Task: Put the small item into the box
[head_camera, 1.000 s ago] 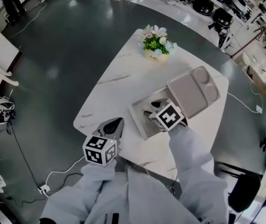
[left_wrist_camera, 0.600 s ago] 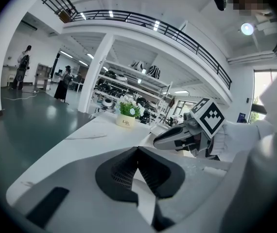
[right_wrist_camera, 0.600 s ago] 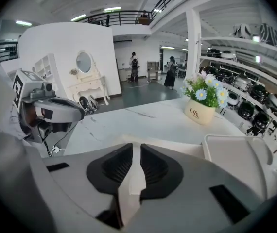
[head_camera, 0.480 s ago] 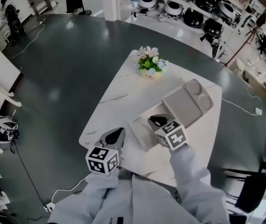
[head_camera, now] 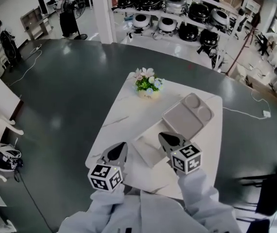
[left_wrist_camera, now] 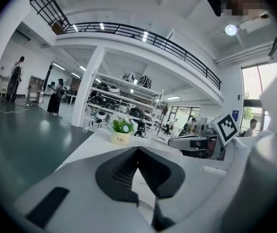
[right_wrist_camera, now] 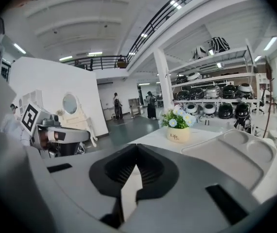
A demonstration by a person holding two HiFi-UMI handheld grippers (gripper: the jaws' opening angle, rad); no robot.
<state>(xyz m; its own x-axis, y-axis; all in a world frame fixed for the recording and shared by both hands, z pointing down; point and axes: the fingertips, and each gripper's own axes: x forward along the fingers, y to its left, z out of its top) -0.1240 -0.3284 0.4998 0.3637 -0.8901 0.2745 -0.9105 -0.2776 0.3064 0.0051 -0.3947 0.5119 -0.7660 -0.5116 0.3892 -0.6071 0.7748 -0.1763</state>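
Note:
On the white marble table (head_camera: 124,115) lies a shallow grey box (head_camera: 146,152) with its grey lid (head_camera: 187,116) lying open behind it to the right. I cannot see the small item in any view. My right gripper (head_camera: 162,136) hovers at the box's right near edge, shut with nothing between its jaws; in the right gripper view (right_wrist_camera: 137,147) the tips meet. My left gripper (head_camera: 121,145) is held just left of the box, also shut and empty, as the left gripper view (left_wrist_camera: 137,148) shows.
A pot of flowers (head_camera: 147,84) stands at the table's far edge. A dark chair (head_camera: 269,193) is at the right of the table. Shelves of cookers (head_camera: 177,13) and standing people (head_camera: 65,8) are far behind on the dark floor.
My right gripper has drawn back from over the box toward me and its jaws have come together. The head view has tilted up, showing more of the room. The left gripper has hardly moved.

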